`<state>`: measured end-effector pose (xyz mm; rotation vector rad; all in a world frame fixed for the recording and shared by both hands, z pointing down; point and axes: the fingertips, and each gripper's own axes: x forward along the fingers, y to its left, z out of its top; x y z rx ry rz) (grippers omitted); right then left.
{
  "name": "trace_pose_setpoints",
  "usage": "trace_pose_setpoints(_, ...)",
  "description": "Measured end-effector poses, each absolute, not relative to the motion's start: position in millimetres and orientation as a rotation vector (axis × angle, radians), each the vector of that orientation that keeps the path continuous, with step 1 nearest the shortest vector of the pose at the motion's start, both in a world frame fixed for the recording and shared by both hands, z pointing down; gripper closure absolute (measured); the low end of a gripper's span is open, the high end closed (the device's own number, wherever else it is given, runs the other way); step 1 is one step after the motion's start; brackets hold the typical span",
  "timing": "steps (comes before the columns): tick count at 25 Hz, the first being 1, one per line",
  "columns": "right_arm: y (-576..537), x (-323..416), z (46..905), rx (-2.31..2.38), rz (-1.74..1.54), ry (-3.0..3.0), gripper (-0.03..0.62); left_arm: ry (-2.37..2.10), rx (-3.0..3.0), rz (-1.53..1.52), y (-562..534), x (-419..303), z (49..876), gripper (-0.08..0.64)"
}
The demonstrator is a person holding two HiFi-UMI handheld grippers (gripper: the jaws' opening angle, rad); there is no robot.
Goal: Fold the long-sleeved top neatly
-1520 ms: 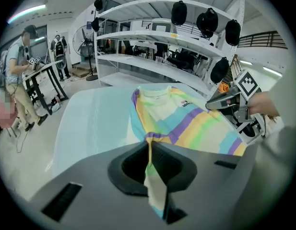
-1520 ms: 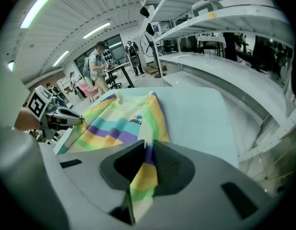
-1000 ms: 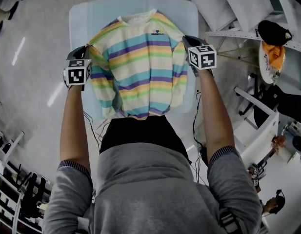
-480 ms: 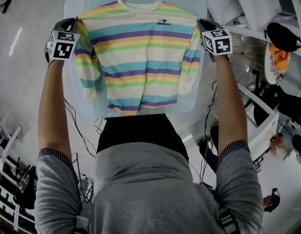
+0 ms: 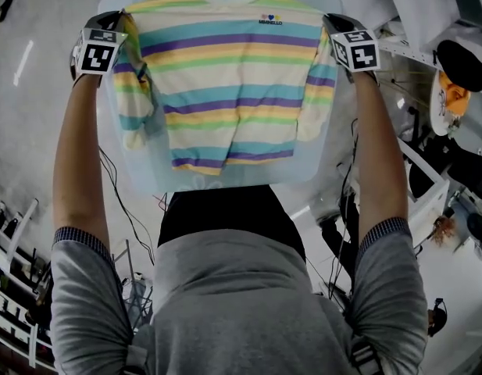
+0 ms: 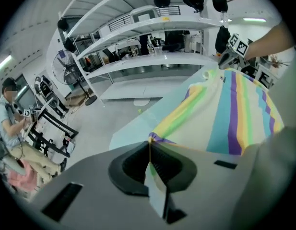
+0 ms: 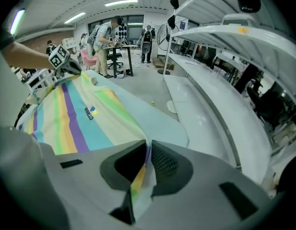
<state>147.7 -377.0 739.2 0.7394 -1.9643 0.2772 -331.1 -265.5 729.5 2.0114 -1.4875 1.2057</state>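
Claw status: the left claw [image 6: 150, 150] is closed tight on a striped edge of the long-sleeved top [image 5: 225, 84], at the shoulder on that side. The right claw [image 7: 148, 153] grips the opposite shoulder edge. Its jaws have just been opening slightly, with a fold of fabric between the pads and pressed by them. Both claws sit at the far corners of the garment, well apart, with the arms extended. The top lies front up, spread flat on the pale blue tabletop [image 5: 303, 165], collar away from the person and hem near the body. The left sleeve [image 5: 136, 108] and the right sleeve [image 5: 319, 100] lie alongside the torso panel. A small logo [image 5: 270, 20] sits on the chest. White shelving [image 6: 152, 30] stands beyond the tabletop.
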Motion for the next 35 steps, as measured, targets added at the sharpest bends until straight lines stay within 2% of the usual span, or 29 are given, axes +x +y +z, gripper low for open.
trace_pose_setpoints(2, -379.2, 150.6, 738.8, 0.773, 0.251, -1.946, 0.507, -1.507, 1.995, 1.124, -265.4, -332.2, 727.7, 0.510)
trace_pose_setpoints(6, -379.9, 157.6, 729.1, 0.842, 0.298, -1.959, 0.396, -1.547, 1.951, 0.989, -254.7, -342.1, 709.2, 0.355)
trace_pose_setpoints(8, -377.9, 161.1, 716.6, 0.877, 0.326, -1.977, 0.356, -1.566, 1.948, 0.950, -242.7, -345.0, 694.7, 0.339)
trace_pose_setpoints(14, -342.3, 161.8, 671.3, 0.933, 0.352, -2.041, 0.348, -1.582, 1.962, 0.908, -181.3, -329.7, 658.7, 0.336)
trace_pose_setpoints(24, -227.6, 160.4, 635.4, 0.919, 0.364, -2.087, 0.362, -1.475, 2.053, 0.822, -87.3, -256.0, 617.9, 0.351)
trace_pose_setpoints(35, -99.0, 168.6, 657.1, 0.874, 0.541, -2.092, 0.367, -1.376, 1.944, 0.825, 38.5, -183.1, 655.5, 0.362)
